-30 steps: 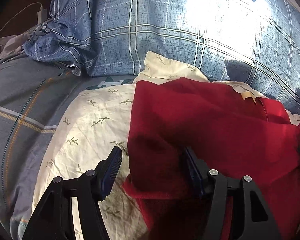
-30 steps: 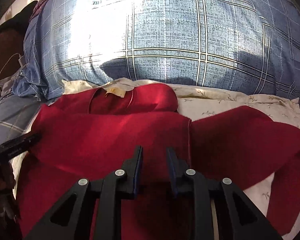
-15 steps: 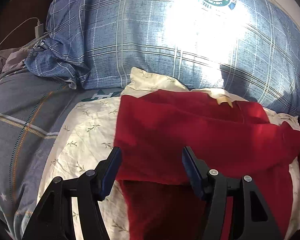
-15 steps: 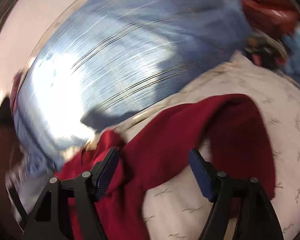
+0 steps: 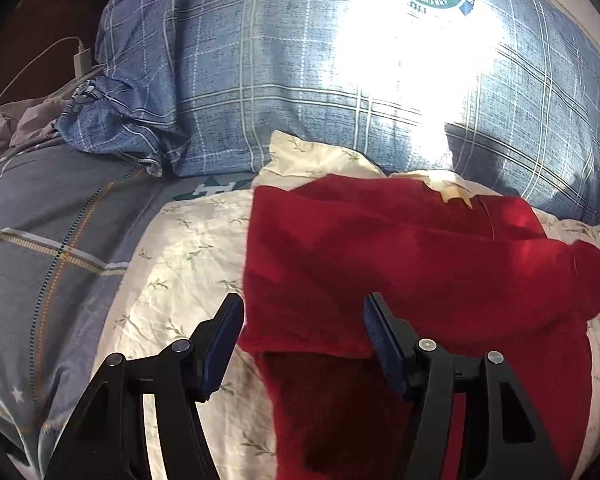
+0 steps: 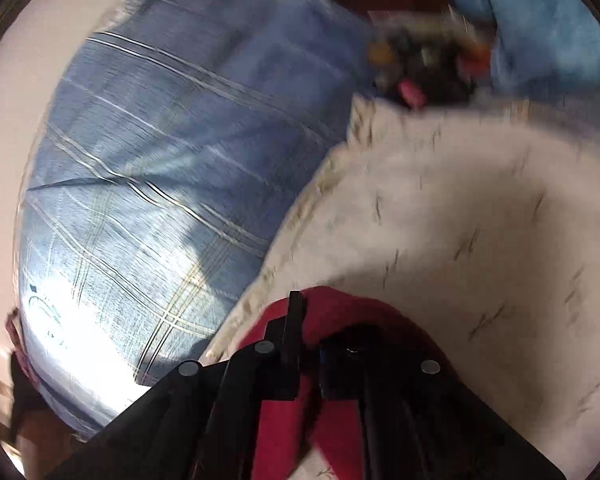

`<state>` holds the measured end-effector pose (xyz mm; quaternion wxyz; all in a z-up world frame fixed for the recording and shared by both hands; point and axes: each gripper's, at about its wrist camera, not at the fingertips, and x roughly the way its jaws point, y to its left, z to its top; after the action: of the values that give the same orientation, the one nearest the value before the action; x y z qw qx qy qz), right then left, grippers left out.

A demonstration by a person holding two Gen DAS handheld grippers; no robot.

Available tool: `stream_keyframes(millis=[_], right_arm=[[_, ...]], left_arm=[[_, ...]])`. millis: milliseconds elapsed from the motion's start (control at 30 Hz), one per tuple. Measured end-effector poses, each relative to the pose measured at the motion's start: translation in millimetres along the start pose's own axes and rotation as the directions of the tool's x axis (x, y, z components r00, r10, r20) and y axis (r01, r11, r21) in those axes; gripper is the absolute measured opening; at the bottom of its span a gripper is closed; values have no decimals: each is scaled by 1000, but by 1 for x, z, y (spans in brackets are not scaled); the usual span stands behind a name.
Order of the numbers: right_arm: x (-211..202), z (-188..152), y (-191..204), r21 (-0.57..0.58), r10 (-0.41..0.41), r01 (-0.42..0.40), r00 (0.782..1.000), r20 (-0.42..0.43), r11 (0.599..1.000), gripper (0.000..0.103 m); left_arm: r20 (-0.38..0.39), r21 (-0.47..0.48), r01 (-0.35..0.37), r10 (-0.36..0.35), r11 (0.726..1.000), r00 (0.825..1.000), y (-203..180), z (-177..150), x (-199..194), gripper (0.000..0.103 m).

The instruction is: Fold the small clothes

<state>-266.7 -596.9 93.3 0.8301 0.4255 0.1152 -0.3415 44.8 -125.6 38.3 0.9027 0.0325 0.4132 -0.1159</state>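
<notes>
While the left gripper (image 5: 304,340) hangs low in the left wrist view, its jaws stand well apart and clasp nothing; the near folded edge of the dark red knitted garment (image 5: 400,272) shows in the gap between them, with neither pad pressing on it. The garment fills the centre and right of the frame, lying on the cream leaf-printed cloth (image 5: 180,264), with its pale neck label toward the blue checked pillow (image 5: 284,80) at the top. A grey striped bedcover (image 5: 40,216) takes up the left, and a white charger with its cable (image 5: 80,62) sits at the upper left.

In the right wrist view everything is smeared and tilted. The right gripper (image 6: 308,360) at the bottom centre has just snapped its jaws together, and red fabric bunches around the fingers and runs down between them, so I judge it to be pinching the garment's sleeve or side. The cream cloth spreads across the right half, the pillow across the left, and some blurred clutter I cannot make out sits at the top.

To my eye the step is carrying that pinched part across onto the body of the garment. Done well, the right hand would lift it just clear, draw it over without dragging the layers beneath, and lay its edge square with the fold already there. The left gripper could press the near edge down so the pile does not shift.
</notes>
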Motion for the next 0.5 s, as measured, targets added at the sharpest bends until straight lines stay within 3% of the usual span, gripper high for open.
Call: stream_keyframes(millis=[33, 133, 167, 233, 300, 367, 433, 500], right_arm=[[-17, 2, 12, -67, -19, 24, 998, 66, 997, 5], [-48, -1, 54, -252, 16, 19, 991, 136, 968, 5], [-57, -12, 85, -373, 49, 2, 991, 127, 928, 5], [-67, -35, 125, -506, 110, -54, 991, 81, 861, 5], [-71, -75, 172, -626, 183, -147, 983, -6, 766, 6], [-64, -133, 216, -753, 198, -231, 971, -137, 617, 6], [-48, -200, 243, -838, 165, -293, 956, -244, 461, 7], [-21, -267, 249, -884, 59, -323, 945, -323, 338, 10]], left_arm=[[6, -6, -4, 4, 1000, 1000, 3, 1, -1, 62], [22, -37, 3, -2, 999, 1000, 11, 4, -4, 62], [28, -45, 4, -3, 999, 1000, 14, 4, -4, 62], [41, -65, 6, -4, 998, 999, 20, 5, -7, 62], [56, -102, 13, -7, 995, 998, 27, 6, -10, 62], [67, -139, 23, -14, 990, 998, 35, 6, -13, 62], [72, -155, 25, -14, 988, 997, 40, 5, -14, 62], [64, -153, 22, -13, 988, 998, 43, 3, -13, 62]])
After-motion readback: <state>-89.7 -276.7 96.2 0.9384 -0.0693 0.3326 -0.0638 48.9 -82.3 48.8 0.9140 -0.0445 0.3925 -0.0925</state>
